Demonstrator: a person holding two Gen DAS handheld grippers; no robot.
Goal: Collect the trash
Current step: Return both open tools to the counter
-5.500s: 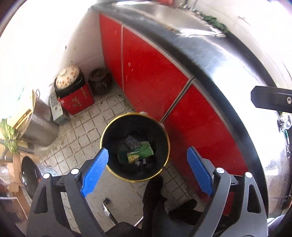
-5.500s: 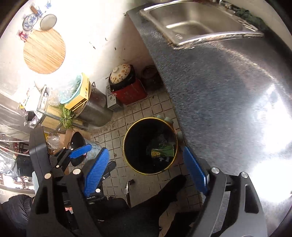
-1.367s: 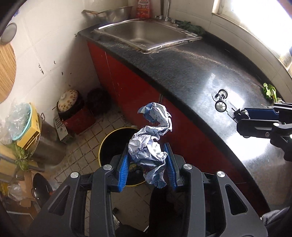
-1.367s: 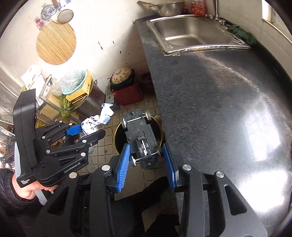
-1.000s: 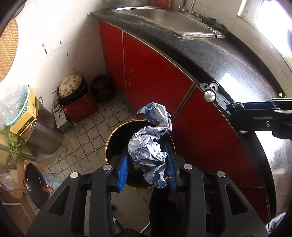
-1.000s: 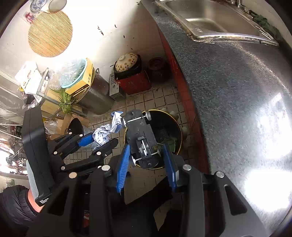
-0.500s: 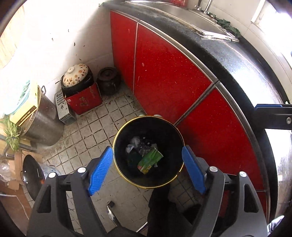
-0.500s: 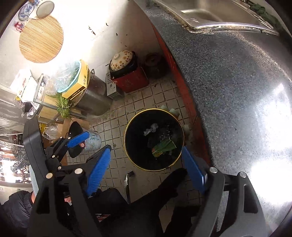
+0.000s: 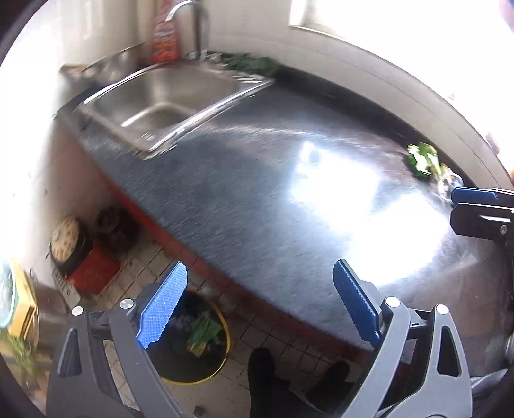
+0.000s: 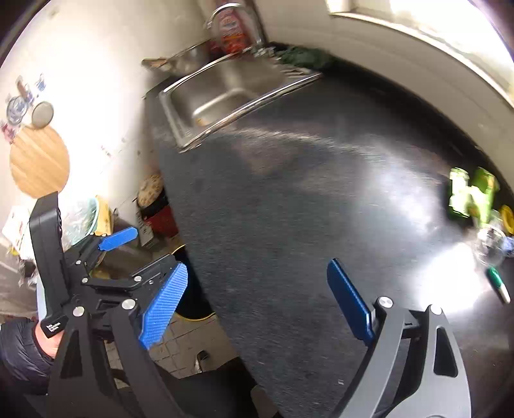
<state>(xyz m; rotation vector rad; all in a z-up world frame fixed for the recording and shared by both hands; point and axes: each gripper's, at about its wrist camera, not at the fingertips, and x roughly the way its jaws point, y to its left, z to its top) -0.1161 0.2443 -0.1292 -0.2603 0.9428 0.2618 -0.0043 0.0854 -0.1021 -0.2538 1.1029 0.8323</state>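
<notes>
A dark, glossy counter (image 9: 257, 180) fills the view ahead of both tongs, blurred. At its far left end sits a steel sink (image 9: 167, 96) with a tap (image 9: 189, 22) and a red bottle (image 9: 165, 35) behind it; a green cloth (image 9: 253, 62) lies just right of the tap. Below the counter's near edge, on the tiled floor (image 9: 244, 331), stands the bin (image 9: 192, 340), black with a yellow rim, holding green and pale scraps. It lies just behind and below the left tong (image 9: 257, 305), mostly hidden by its left blue pad. Further left on the floor sit a red box (image 9: 93, 270) with a patterned lid and a dark pot (image 9: 112, 222).

Both tongs are spread wide with their jaws opening, and nothing lies between the pads of either. The right tong (image 10: 257, 305) hangs over bare counter; the left tong shows at its left, low beside the counter edge, gripped by a hand (image 10: 45, 340) in a dark sleeve.

Trash on the counter lies well ahead and right of the right tong: a crumpled green wrapper (image 10: 469, 196), no clear long axis; nearer, a clear round item (image 10: 488, 244), a yellow piece (image 10: 507, 218), and a green-and-silver stick (image 10: 498, 284) whose long axis runs from upper left to lower right. Nothing stands between the right tong and these.
</notes>
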